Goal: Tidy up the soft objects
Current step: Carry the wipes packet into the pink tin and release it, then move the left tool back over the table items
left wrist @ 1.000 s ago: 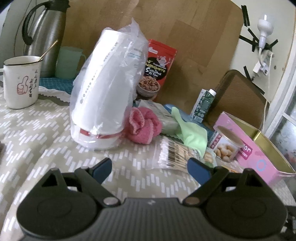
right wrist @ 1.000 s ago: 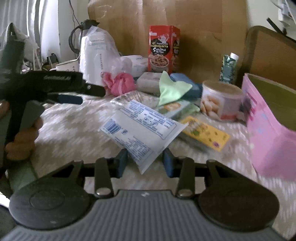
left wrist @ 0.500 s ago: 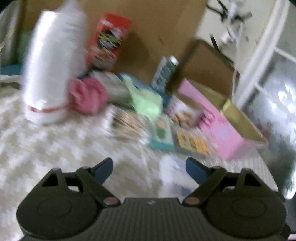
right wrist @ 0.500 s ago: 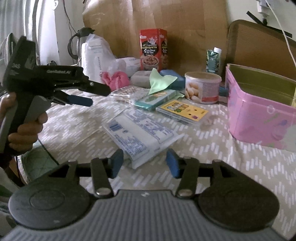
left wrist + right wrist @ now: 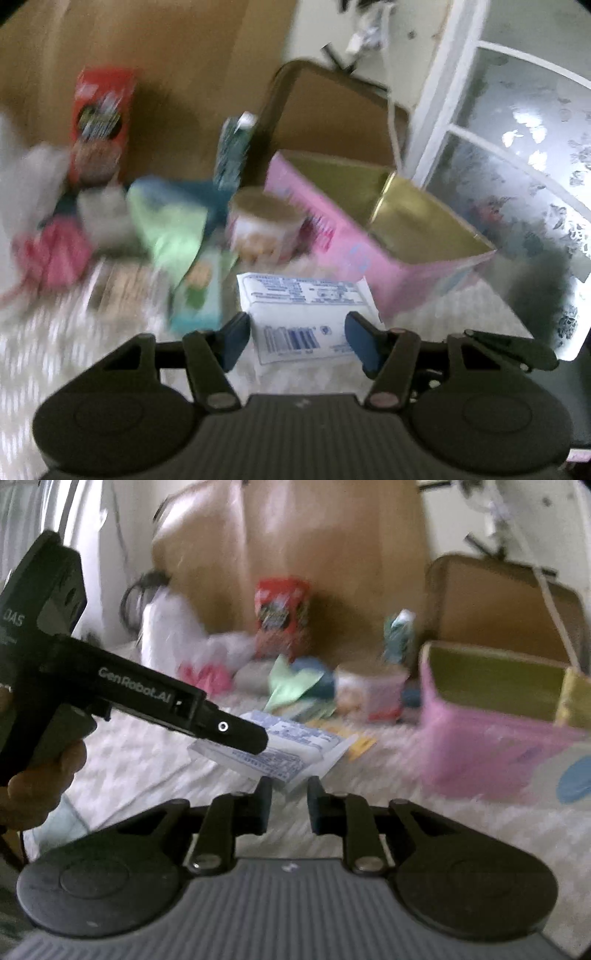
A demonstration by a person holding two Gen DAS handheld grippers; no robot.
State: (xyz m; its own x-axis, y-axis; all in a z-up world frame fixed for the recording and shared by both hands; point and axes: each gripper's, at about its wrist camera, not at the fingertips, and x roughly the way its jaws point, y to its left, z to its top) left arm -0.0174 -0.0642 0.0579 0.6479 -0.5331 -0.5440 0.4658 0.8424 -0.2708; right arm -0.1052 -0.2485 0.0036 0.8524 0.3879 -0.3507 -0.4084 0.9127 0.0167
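Observation:
A white soft pack with blue print (image 5: 306, 314) lies flat on the patterned cloth. My left gripper (image 5: 297, 338) is open, its blue fingertips on either side of the pack's near edge. In the right wrist view the pack (image 5: 280, 746) lies just beyond my right gripper (image 5: 290, 797), whose jaws stand a narrow gap apart with nothing between them. The left gripper's body (image 5: 147, 698) reaches over the pack. A pink cloth (image 5: 55, 251) and a green cloth (image 5: 170, 225) lie further back, blurred.
An open pink box with a gold inside (image 5: 369, 229) stands at the right. A round tin (image 5: 262, 225), a red carton (image 5: 101, 118), a teal packet (image 5: 199, 295) and a white bagged roll (image 5: 166, 635) crowd the back. A window (image 5: 517, 147) is at the far right.
The right gripper let go of the white pack, which now lies on the cloth, and drew back. The left gripper swung right and came over the pack.

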